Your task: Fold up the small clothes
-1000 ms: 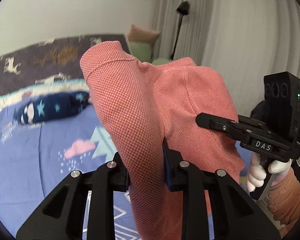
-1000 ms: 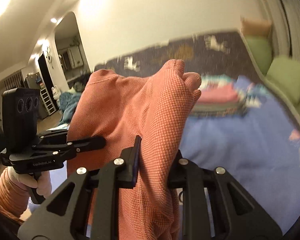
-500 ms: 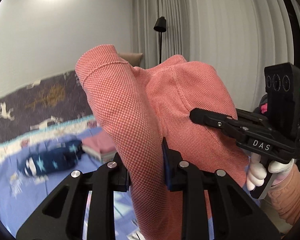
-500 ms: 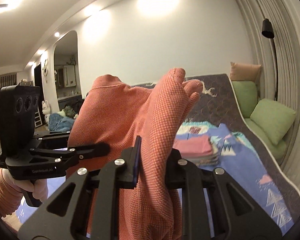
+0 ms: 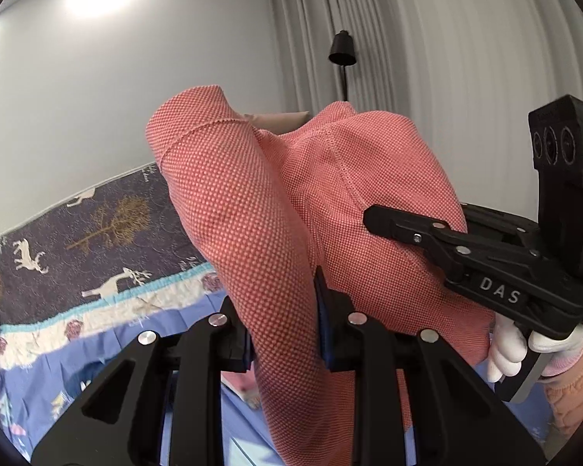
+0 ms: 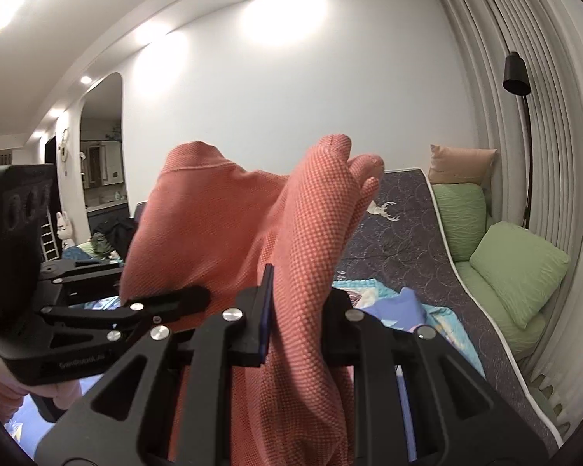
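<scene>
Both grippers' pads (image 5: 322,318) buried in red garment (image 5: 252,213), lower half cut off.

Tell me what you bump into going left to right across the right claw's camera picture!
The other claw → the red cloth → the blanket with the white deer → the green cushion → the black lamp.

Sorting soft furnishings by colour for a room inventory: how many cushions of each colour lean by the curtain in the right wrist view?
Green cushions: 2
Tan cushion: 1
Total: 3
</scene>
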`<move>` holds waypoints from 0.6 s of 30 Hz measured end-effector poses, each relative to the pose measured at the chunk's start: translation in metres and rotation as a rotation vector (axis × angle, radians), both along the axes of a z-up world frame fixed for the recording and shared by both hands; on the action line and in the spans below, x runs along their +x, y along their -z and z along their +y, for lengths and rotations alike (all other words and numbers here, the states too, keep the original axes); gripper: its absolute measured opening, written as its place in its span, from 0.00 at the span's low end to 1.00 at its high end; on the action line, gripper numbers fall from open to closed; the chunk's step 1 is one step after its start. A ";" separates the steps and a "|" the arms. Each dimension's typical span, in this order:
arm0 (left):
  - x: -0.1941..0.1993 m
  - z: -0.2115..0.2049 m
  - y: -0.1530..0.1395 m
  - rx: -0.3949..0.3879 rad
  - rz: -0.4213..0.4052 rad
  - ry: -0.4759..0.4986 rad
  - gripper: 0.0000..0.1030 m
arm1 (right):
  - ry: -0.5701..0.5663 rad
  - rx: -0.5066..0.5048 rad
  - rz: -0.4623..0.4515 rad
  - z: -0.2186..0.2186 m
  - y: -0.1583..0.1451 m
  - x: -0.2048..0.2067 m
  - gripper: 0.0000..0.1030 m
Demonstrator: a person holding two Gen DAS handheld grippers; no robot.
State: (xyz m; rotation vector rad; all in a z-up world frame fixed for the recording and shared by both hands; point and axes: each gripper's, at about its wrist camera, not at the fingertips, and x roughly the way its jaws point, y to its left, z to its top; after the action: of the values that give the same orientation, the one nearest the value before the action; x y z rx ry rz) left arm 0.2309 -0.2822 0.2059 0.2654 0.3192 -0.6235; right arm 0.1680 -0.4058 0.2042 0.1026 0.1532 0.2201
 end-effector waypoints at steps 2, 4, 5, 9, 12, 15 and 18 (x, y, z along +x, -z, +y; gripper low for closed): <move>0.022 -0.008 0.000 0.023 -0.009 -0.021 0.25 | 0.001 0.013 0.013 -0.008 0.001 0.030 0.18; 0.042 -0.013 0.004 0.041 -0.012 -0.040 0.25 | 0.003 0.022 0.026 -0.013 0.005 0.057 0.18; 0.056 -0.015 0.009 0.051 -0.008 -0.052 0.25 | 0.002 0.027 0.038 -0.015 0.008 0.074 0.18; 0.107 -0.018 0.033 0.059 0.036 -0.094 0.25 | 0.008 0.011 0.103 -0.016 0.029 0.139 0.18; 0.146 -0.017 0.062 0.055 0.076 -0.135 0.25 | 0.016 -0.017 0.137 -0.009 0.049 0.177 0.18; 0.193 -0.014 0.101 0.058 0.100 -0.197 0.34 | 0.054 -0.061 0.182 -0.001 0.082 0.229 0.20; 0.235 -0.011 0.157 0.146 0.183 -0.299 0.44 | 0.216 -0.169 0.311 0.004 0.136 0.276 0.37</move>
State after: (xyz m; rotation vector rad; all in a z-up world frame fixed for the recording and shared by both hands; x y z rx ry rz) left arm 0.4656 -0.2934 0.0488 0.2946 0.5706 -0.3290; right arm 0.4444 -0.4017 0.0686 -0.0162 0.4666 -0.0269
